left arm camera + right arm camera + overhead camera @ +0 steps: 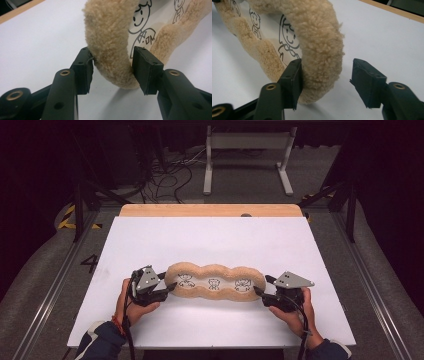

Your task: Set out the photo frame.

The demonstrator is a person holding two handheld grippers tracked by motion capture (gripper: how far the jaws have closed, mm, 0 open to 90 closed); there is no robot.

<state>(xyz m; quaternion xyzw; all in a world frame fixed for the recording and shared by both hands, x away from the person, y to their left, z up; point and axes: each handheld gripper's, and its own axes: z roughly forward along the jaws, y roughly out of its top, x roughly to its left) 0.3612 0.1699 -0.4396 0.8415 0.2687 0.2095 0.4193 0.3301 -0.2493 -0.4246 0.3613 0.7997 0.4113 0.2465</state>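
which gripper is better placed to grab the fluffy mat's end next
Left, likely. The left gripper has the mat rim between both jaws with little gap on either side. The right gripper has one jaw against its rim and the other standing well clear. Both are open.

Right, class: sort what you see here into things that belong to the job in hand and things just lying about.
Part of the job:
- long tan fleecy cushion with cartoon prints
- left gripper, jaws astride one end
- right gripper, jaws astride the other end
- white table top

Just lying about:
- white metal stand beyond the table
- black cables on the floor
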